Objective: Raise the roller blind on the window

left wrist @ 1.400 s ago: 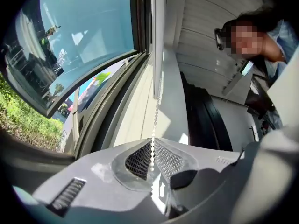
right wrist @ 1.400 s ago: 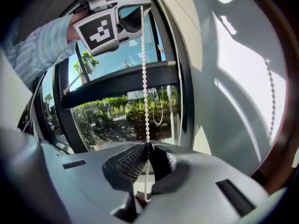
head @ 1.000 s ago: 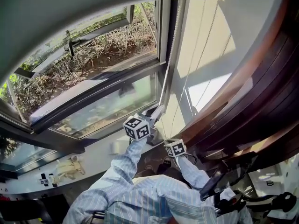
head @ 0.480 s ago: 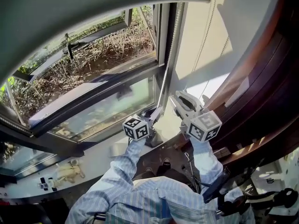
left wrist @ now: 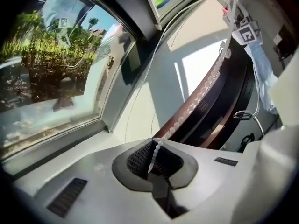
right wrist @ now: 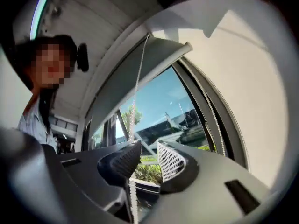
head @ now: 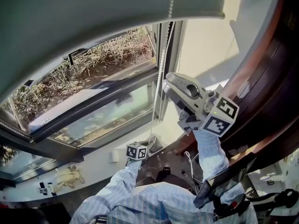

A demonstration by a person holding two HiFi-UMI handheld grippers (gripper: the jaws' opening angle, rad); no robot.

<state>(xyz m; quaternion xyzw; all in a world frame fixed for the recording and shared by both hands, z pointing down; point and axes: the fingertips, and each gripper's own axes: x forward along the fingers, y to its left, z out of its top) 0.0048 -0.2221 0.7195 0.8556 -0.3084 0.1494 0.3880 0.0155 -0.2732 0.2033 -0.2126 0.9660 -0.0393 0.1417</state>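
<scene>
The grey roller blind (head: 93, 13) hangs across the top of the window (head: 107, 111). Its white bead chain (head: 162, 64) drops along the window's right frame. Low by the sill, my left gripper (head: 150, 146) is shut on the bead chain (left wrist: 196, 101), which rises taut from its jaws (left wrist: 156, 149). My right gripper (head: 168, 84) is high beside the chain and tilts upward toward the blind (right wrist: 117, 83). Its jaws have just been opening and stand apart (right wrist: 148, 146). The bead chain (right wrist: 138, 85) passes through the gap close to the left pad, unpinched.
A dark curved wooden panel (head: 261, 78) fills the right side close to my right arm. The white sill (head: 93, 157) runs below the window, with small objects (head: 70, 169) at its left. Cables (head: 190, 164) hang near my lap.
The right gripper has let go of the chain, opened and risen from beside the left gripper to high up along the chain. The left gripper has sunk toward the sill, still holding the chain.
</scene>
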